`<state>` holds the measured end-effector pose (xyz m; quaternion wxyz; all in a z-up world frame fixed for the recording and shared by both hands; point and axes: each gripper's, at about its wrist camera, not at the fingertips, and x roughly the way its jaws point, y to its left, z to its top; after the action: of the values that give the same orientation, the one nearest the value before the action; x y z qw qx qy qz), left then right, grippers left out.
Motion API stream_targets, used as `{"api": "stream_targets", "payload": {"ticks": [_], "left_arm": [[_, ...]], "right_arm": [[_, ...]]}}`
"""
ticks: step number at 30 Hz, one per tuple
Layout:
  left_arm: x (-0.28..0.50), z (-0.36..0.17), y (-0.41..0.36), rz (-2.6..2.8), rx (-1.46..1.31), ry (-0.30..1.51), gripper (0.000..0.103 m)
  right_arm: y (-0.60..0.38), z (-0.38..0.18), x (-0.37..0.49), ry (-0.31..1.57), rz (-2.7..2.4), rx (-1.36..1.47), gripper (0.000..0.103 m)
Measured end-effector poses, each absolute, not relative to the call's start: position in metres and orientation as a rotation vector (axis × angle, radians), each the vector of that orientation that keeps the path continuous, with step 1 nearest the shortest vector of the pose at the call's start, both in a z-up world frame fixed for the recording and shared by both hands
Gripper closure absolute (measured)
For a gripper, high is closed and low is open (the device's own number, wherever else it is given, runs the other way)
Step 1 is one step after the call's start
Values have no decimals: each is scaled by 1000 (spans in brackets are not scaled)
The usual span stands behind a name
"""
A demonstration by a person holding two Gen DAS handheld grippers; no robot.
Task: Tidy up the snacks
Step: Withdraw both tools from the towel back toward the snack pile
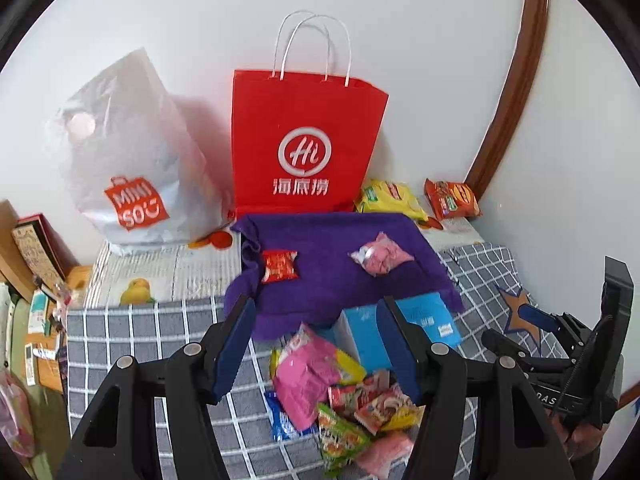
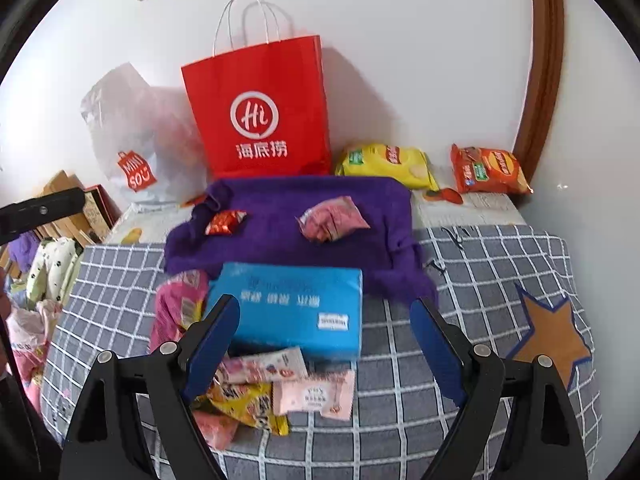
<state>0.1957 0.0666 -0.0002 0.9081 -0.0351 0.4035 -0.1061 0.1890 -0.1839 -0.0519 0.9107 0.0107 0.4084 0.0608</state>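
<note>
Both empty: left gripper half-spread, right gripper wide. Two snacks, red packet and pink packet, on purple towel mid-frame; snack pile lower-centre beside blue box unsorted. Mostly left.

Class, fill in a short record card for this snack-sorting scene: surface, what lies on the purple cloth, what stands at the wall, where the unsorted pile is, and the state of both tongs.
surface: checked grey cover
on purple cloth: red packet, pink packet
at wall: red paper bag, white plastic bag
pile: snack pile beside blue box
left tongs: open, empty
right tongs: open, empty
</note>
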Motion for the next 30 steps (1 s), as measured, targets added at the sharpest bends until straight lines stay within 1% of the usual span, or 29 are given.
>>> {"api": "stream_targets", "payload": {"ticks": [5,9,12,14,17,30], "left_arm": [[187,-17,75,-204,-87,864,42],[182,-31,82,-193,-99,892,42],[177,-40,88,-182,-106,908,42],[176,-45,91,-175,-113,917,42],[175,-53,96,-163,-122,934,42],[174,-87,96,-137,-117,1009,42]], "right_arm": [[-180,-64,172,833,83,-14,16],[-181,-76,167,857,108,17,16],[-181,-88,166,873,103,18,19],[-181,-98,166,897,99,15,24],[-182,-115,167,938,116,27,26],[-173,-171,186,1072,174,19,26]]}}
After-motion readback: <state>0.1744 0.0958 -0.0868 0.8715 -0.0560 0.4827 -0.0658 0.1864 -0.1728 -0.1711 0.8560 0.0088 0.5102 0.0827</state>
